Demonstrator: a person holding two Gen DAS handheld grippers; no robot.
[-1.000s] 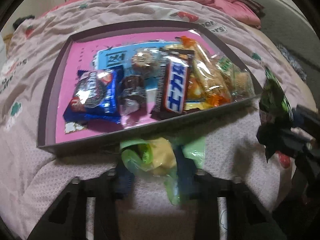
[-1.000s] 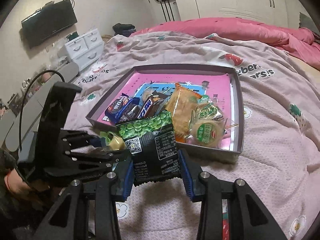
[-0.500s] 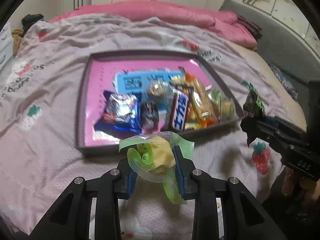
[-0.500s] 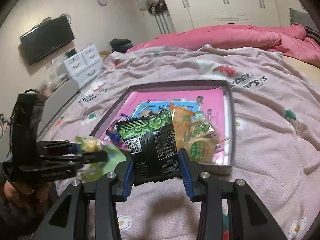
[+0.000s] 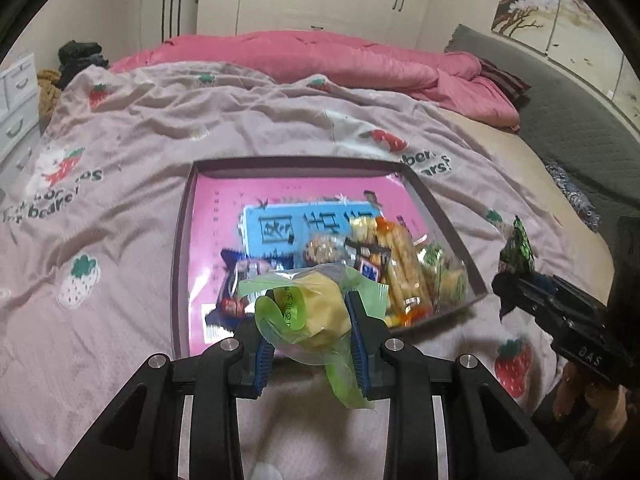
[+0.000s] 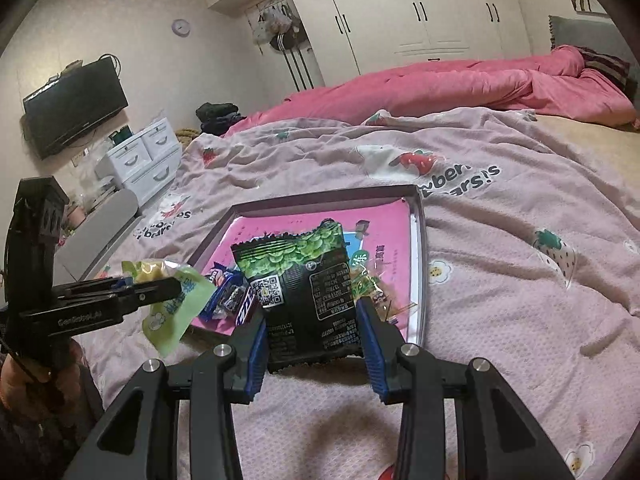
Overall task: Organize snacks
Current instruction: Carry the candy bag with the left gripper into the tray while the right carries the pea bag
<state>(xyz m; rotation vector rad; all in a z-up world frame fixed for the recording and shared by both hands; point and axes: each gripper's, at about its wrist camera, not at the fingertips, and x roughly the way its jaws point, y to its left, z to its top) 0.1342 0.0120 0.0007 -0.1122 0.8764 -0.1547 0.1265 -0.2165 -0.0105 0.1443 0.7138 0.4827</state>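
- Now the left gripper point(image 5: 312, 330) sits higher above the tray point(image 5: 182, 240) than a second ago, when its light-green snack packet point(image 5: 308, 312) hung just below the tray's near rim; the packet now overlaps the tray's near edge in the left wrist view.
- Both cameras take in more of the room than before: the white wardrobe point(image 6: 420, 8) and the pink quilt point(image 5: 320, 56) beyond the tray fill the upper part of each view.
- The left gripper's blue pads are clamped on the light-green snack packet, whose clear wrapper bulges out above and trails down below the pads.
- The right gripper point(image 6: 312, 332) is clamped on the black-and-green pea packet point(image 6: 304, 284), in the air over the tray's near edge.
- Snacks lying in the tray are blurred and partly covered by the two held packets; only a blue wrapper point(image 6: 222, 292) and orange sticks point(image 5: 400, 268) can be told apart.
- A hand point(image 6: 16, 380) on the left gripper is cut off at the frame edge.
- The pea packet stands upright, long axis vertical, its printed back with the square code facing the right wrist camera and its serrated top edge pointing away over the tray.
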